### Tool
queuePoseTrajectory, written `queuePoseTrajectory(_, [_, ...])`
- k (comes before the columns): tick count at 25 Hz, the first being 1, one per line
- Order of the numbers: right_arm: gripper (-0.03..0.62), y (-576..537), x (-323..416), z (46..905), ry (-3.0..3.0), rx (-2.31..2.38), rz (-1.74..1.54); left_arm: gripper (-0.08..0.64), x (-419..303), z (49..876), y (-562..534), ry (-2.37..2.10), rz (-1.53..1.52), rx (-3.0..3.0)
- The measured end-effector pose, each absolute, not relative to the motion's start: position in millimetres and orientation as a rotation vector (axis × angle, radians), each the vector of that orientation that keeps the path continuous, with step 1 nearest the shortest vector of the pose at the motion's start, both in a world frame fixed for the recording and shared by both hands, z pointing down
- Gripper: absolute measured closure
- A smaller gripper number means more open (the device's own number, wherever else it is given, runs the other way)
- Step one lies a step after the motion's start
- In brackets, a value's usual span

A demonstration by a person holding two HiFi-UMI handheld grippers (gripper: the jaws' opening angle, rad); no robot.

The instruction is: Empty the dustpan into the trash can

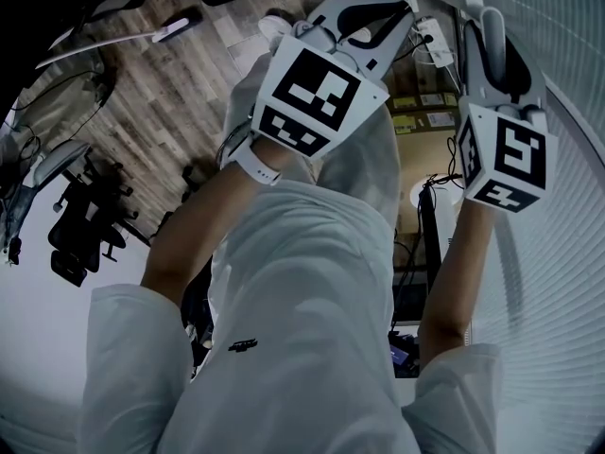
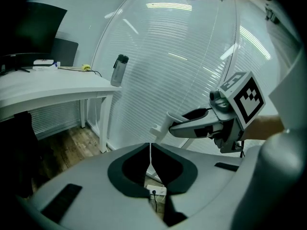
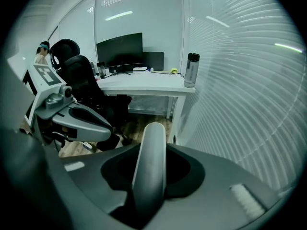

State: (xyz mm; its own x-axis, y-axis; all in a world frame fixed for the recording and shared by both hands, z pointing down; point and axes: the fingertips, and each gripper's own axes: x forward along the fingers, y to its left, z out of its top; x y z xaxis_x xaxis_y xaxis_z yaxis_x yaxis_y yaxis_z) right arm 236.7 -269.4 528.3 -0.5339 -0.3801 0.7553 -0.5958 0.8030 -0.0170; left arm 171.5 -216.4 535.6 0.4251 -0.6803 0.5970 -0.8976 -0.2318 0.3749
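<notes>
A grey, rounded handle (image 3: 149,171) runs up between the jaws of my right gripper (image 3: 152,150), which is shut on it. In the left gripper view the handle's pale end (image 2: 160,127) sticks out past the right gripper (image 2: 173,123). My left gripper (image 2: 151,150) is shut with nothing between its dark pads and is held just left of the right one. In the head view both grippers, left (image 1: 378,12) and right (image 1: 492,26), are held out in front of the person's body. The pan of the dustpan and the trash can are out of sight.
A white desk (image 3: 144,86) carries a monitor (image 3: 120,49) and a bottle (image 3: 191,70), with a black office chair (image 3: 79,80) beside it. A curved glass wall with blinds (image 3: 240,80) is close on the right. A power strip (image 2: 156,192) lies on the wooden floor.
</notes>
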Motion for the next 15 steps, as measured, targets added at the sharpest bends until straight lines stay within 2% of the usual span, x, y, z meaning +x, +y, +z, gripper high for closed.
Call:
queuePoseTrajectory(6, [0.476,-269,238,516,-2.194,0.735,0.362,0.549,178,533,-213,-1.309,0.41,2.032])
queuePoseTrajectory(11, [0.476,-267,239,497,-2.195,0.754,0.375,0.478,180,528,-211,-1.307,0.416,2.056])
queuePoseTrajectory(15, [0.476,-265,240,481,-2.199,0.766,0.392,0.456,183,523,-213,-1.306,0.421,2.072])
